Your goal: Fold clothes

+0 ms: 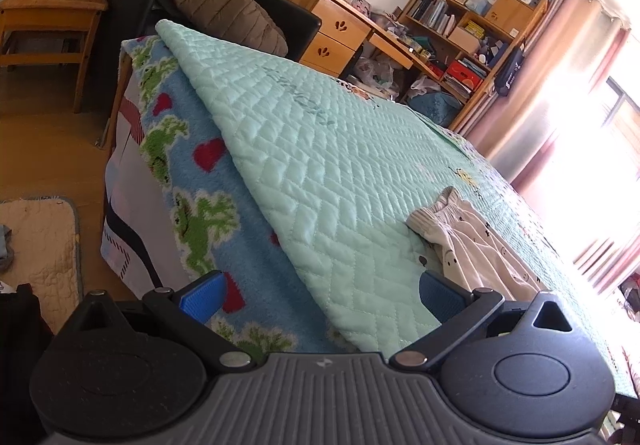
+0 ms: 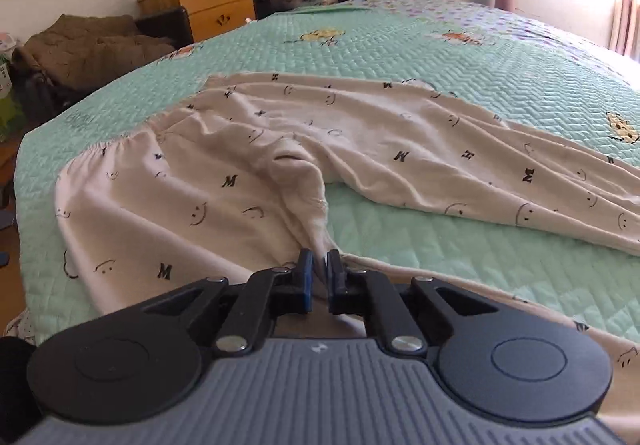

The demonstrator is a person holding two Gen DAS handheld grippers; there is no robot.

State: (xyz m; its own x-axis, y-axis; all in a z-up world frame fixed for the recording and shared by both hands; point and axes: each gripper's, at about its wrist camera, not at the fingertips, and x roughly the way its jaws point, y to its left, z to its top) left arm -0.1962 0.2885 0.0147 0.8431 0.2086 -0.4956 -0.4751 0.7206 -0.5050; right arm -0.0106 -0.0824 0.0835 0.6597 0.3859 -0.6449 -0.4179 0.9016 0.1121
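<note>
1. So, the pants (image 2: 280, 173) are spread near the bed (image 2: 440, 45) edge, crotch fabric pinched by the right gripper (image 2: 318, 265).
2. Left gripper (image 1: 320, 297) is held wide apart, empty.
3. Next, probably, one leg gets folded over.

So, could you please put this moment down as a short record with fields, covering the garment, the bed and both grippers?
garment: white trousers printed with smiley faces and letters, spread out unfolded on the bed
surface: mint quilted bedspread
right gripper: shut on a pinched ridge of the trousers near the crotch
left gripper: open, nothing between its fingers, hanging over the bed corner
waistband: gathered elastic end, lying ahead of the left gripper
under the bedspread: blue frog blanket
fold progress: none visible yet
</note>
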